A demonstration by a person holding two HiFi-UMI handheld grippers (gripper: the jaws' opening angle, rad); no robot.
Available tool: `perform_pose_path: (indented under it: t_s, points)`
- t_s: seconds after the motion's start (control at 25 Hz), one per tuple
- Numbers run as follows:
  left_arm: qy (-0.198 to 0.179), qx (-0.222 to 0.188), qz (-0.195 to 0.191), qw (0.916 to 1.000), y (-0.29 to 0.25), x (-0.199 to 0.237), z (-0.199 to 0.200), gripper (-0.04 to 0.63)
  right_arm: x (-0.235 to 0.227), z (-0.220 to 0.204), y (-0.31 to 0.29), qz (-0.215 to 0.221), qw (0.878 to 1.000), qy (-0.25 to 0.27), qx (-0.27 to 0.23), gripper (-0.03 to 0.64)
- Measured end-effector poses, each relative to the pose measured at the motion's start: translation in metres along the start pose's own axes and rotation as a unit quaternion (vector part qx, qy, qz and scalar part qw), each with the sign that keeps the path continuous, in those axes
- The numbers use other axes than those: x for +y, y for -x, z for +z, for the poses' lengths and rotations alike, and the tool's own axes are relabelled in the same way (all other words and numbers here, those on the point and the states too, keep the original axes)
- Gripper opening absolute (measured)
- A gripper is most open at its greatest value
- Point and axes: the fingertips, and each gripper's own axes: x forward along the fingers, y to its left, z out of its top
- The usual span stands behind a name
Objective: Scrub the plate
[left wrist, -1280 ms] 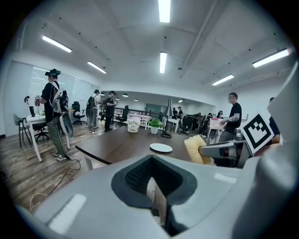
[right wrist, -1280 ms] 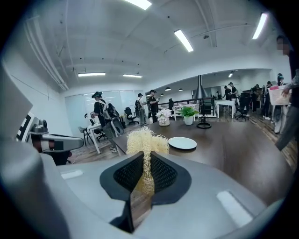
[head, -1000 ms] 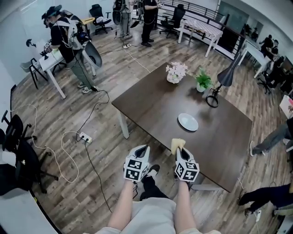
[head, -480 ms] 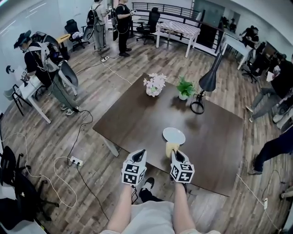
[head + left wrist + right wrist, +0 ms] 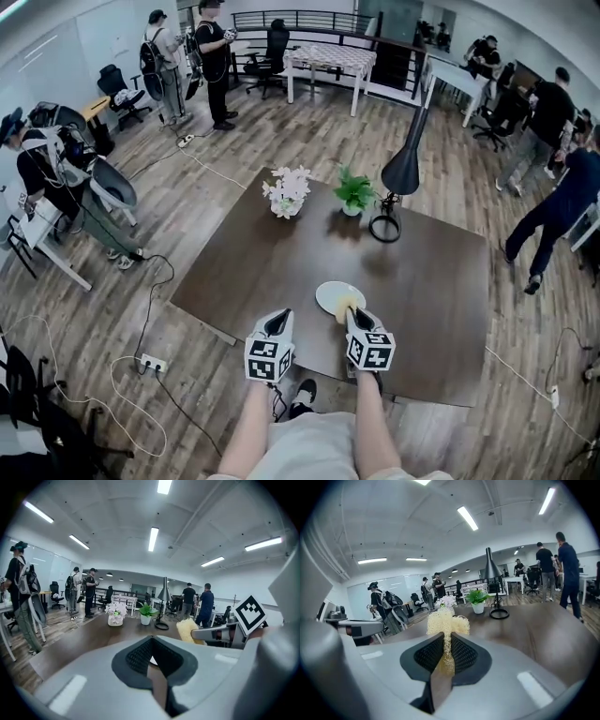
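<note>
A white plate (image 5: 327,294) lies on the dark brown table (image 5: 431,309), close to its near edge. My right gripper (image 5: 353,316) is shut on a yellow mesh scrubber (image 5: 346,304), whose tip hangs over the plate's near right rim. In the right gripper view the scrubber (image 5: 446,620) sticks up from between the closed jaws of my right gripper (image 5: 446,645). My left gripper (image 5: 277,321) is to the left of the plate, over the table's edge, and is shut on nothing. In the left gripper view my left gripper (image 5: 152,654) points across the table, with the scrubber (image 5: 187,629) at its right.
At the far side of the table stand a vase of pale flowers (image 5: 286,193), a small potted plant (image 5: 353,191) and a black desk lamp (image 5: 396,184). Several people stand around the room. A power strip (image 5: 150,363) and cables lie on the floor at the left.
The view has closed in on the table. Both grippers have moved forward, and the scrubber has gone from short of the plate to over its near rim.
</note>
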Motion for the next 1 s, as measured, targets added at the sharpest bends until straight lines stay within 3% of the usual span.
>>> perform_pose_path:
  t_s: [0.44, 0.72, 1.0]
  points:
    - [-0.002, 0.018, 0.031, 0.9994, -0.018, 0.06, 0.019, 0.0, -0.009, 0.037, -0.072, 0.005, 0.999, -0.048, -0.001, 0.064]
    - [-0.043, 0.044, 0.017, 0.998, -0.044, 0.073, 0.023, 0.0, -0.028, 0.047, -0.109, -0.007, 0.994, -0.108, -0.018, 0.065]
    - [-0.035, 0.06, -0.008, 0.9976, -0.08, 0.063, 0.003, 0.0, -0.063, 0.026, -0.108, -0.042, 0.991, -0.126, -0.014, 0.066]
